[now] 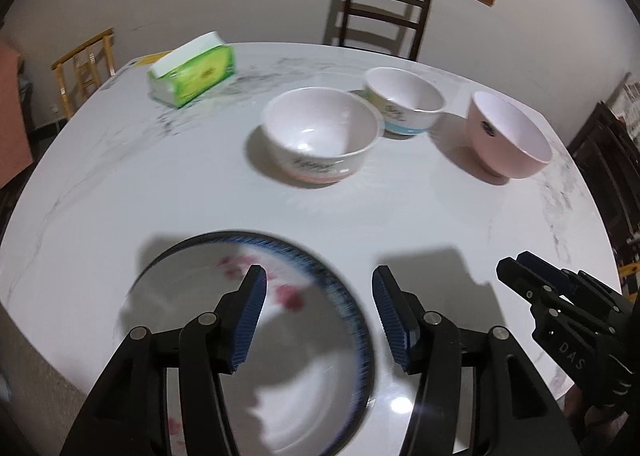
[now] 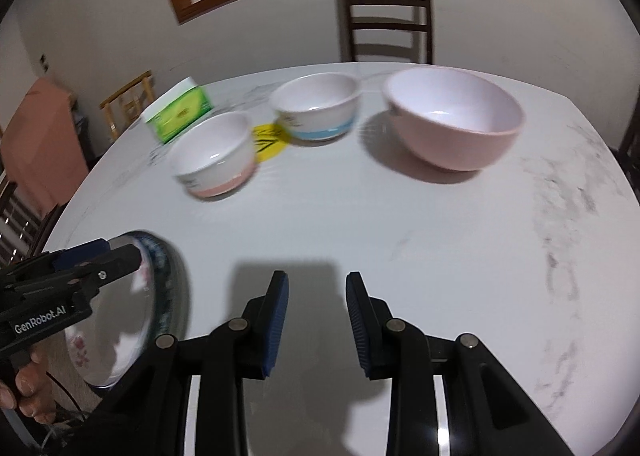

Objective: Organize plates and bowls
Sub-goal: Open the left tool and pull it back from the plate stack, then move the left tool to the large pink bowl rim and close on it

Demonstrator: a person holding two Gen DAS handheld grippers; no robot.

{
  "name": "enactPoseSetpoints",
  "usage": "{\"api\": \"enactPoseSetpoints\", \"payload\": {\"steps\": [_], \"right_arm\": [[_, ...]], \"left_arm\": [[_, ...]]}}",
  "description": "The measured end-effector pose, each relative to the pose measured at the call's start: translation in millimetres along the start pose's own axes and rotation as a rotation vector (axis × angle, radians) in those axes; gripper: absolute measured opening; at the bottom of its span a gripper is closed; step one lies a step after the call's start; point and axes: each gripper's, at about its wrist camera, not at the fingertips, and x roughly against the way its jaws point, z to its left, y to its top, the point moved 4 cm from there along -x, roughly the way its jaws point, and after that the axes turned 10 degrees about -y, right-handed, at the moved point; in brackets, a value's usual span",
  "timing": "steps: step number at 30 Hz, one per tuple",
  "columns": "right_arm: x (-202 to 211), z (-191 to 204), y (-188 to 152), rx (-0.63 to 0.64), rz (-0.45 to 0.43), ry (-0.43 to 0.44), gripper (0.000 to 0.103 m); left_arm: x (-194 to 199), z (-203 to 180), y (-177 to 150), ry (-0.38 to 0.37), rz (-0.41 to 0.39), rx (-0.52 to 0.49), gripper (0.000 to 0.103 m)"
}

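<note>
Left hand-held gripper (image 1: 318, 316) hovering spread, empty, straddling plate (image 1: 280, 376) rim – right hand-held gripper (image 2: 316, 320) likewise parted, empty – advisably squaring pads before reaching the bowls (image 1: 320, 135) ahead.

Your right claw (image 2: 316, 320) hangs over bare bench (image 2: 400, 223), jaws apart with nothing between them. Your left claw (image 2: 120, 256) sits over the flowered plate (image 2: 120, 336) at the near left edge. Beyond stand three bowls: pink-banded (image 2: 214, 159), blue-banded (image 2: 316, 109), pink (image 2: 454, 119).

Overhead glare — hard shadows, motion blur
</note>
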Motion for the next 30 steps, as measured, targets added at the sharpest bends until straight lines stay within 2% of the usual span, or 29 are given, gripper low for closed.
{"api": "enactPoseSetpoints", "payload": {"steps": [4,8,12,19,23,30], "right_arm": [[0,-36,14,-0.046,0.009,-0.030,0.030],[6,-69,33,-0.082,0.001,-0.056,0.030],[8,-93,55,-0.071,-0.005,-0.096,0.032],[1,-124,88,-0.117,0.001,-0.057,0.033],[-12,-136,105,-0.121,0.004,-0.088,0.033],[-48,-163,123,-0.197,0.091,-0.067,0.033]], "left_arm": [[-11,-22,14,-0.019,0.023,-0.026,0.054],[-23,-44,33,-0.006,0.038,-0.043,0.054],[-30,-68,54,-0.027,0.033,-0.057,0.054],[-47,-103,89,-0.070,0.044,-0.066,0.056],[-60,-120,107,-0.095,0.049,-0.069,0.059],[-94,-133,133,-0.133,0.102,-0.022,0.058]]}}
